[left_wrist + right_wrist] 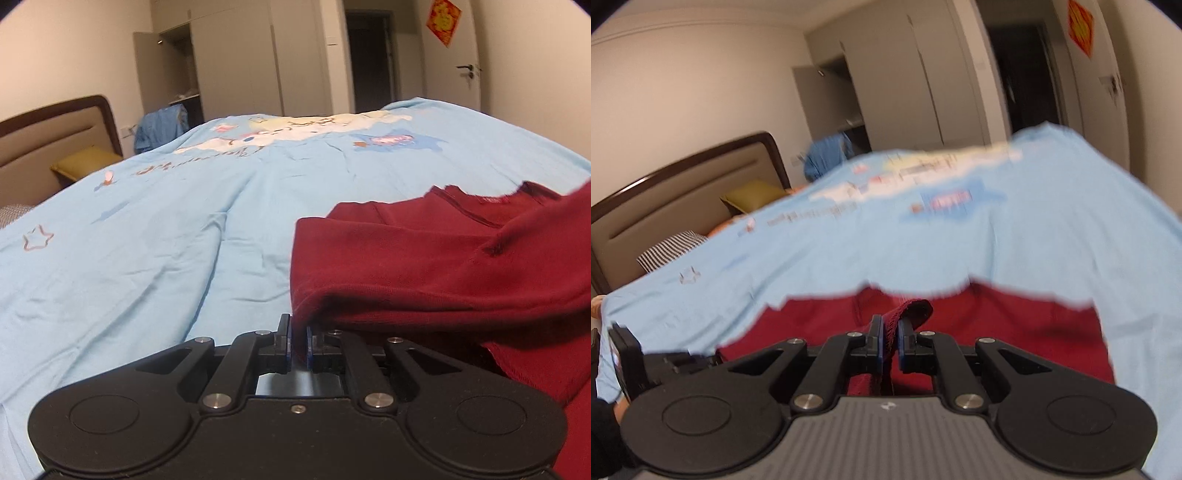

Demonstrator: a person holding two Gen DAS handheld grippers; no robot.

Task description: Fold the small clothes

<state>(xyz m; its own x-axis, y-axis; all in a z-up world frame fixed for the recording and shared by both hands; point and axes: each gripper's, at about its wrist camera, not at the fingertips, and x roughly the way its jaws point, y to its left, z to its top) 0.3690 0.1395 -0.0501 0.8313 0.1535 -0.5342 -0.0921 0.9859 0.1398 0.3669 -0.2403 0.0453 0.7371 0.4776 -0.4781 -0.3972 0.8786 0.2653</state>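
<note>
While both pairs of jaws were clamped on cloth, the left gripper point(298, 343) pinched the near edge of the dark red garment point(424, 273) and the right gripper point(890, 341) — through blur — apparently its ribbed hem. Soft, limp and light, it lay on the blue bedsheet point(147, 240), best held by edges.

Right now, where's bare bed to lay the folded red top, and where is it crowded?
Free: the wide stretch of blue sheet left of the red garment, running to the cartoon print. Crowded: the near right, where garment folds pile up and the left gripper and right gripper each clamp the cloth.
</note>
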